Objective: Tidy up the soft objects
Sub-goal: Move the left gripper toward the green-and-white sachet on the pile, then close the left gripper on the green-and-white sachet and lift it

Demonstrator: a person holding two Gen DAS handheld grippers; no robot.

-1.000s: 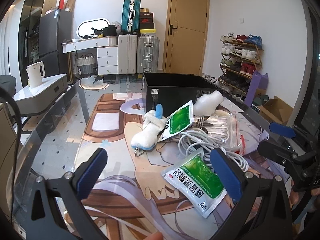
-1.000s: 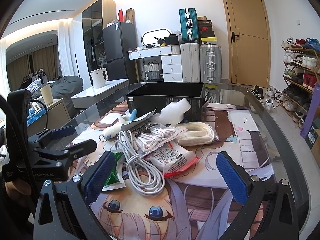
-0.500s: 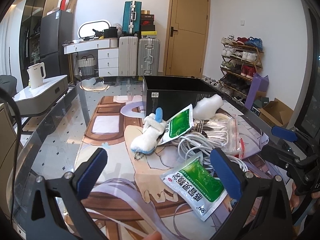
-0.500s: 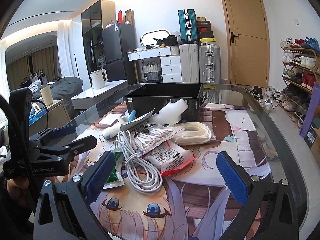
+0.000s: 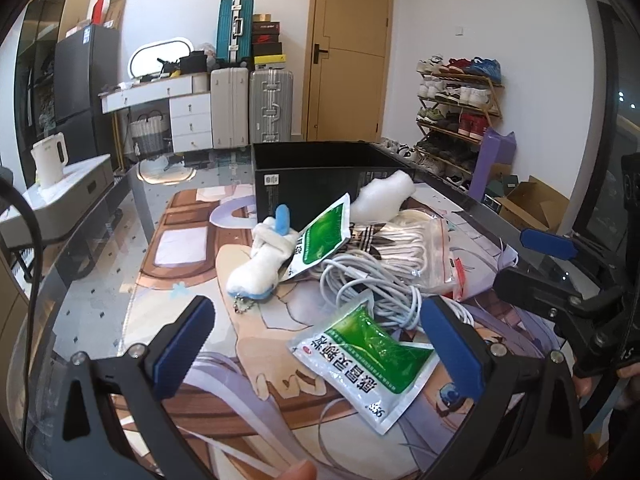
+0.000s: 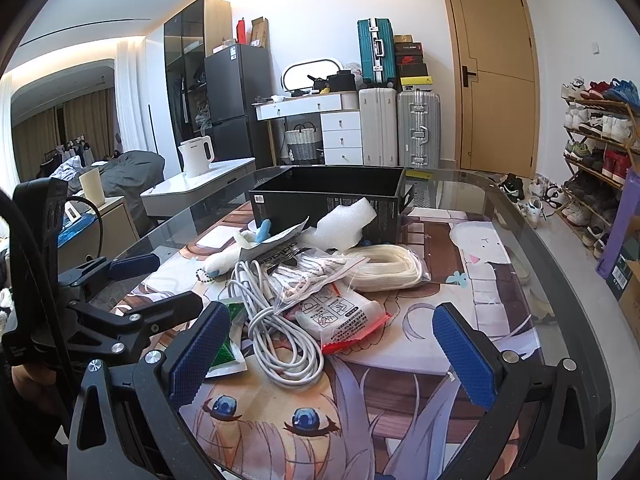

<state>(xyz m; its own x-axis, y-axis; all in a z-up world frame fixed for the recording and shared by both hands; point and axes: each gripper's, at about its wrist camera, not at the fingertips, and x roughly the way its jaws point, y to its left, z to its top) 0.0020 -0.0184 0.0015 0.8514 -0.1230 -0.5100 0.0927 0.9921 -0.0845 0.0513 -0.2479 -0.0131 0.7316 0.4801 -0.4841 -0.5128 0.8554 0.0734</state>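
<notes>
Both claws hover with jaws wide apart, holding nothing. Nearest, a green sachet (image 5: 362, 350) lies flat on the counter (image 5: 100, 280), between the left claw (image 5: 316, 344) tips and nearer its right pad, long axis slanting away leftward. The right claw (image 6: 332, 354) faces the cable (image 6: 280, 332). Beyond, the pile, then the black box (image 5: 320, 168). I'd say left is nearer.

The surface (image 6: 508, 216) is glossy glass over a smooth printed mat (image 6: 440, 344). Green sachets (image 5: 362, 350) look like shiny foil or plastic film. The white cable (image 6: 280, 344) is smooth plastic; the cord bundle (image 6: 386, 266) sits in clear crinkled plastic. The plush toy (image 5: 260, 266) is fuzzy cloth, the black box (image 6: 332, 200) matt, probably cardboard. The pads (image 6: 462, 354) are knurled blue rubber or plastic.
</notes>
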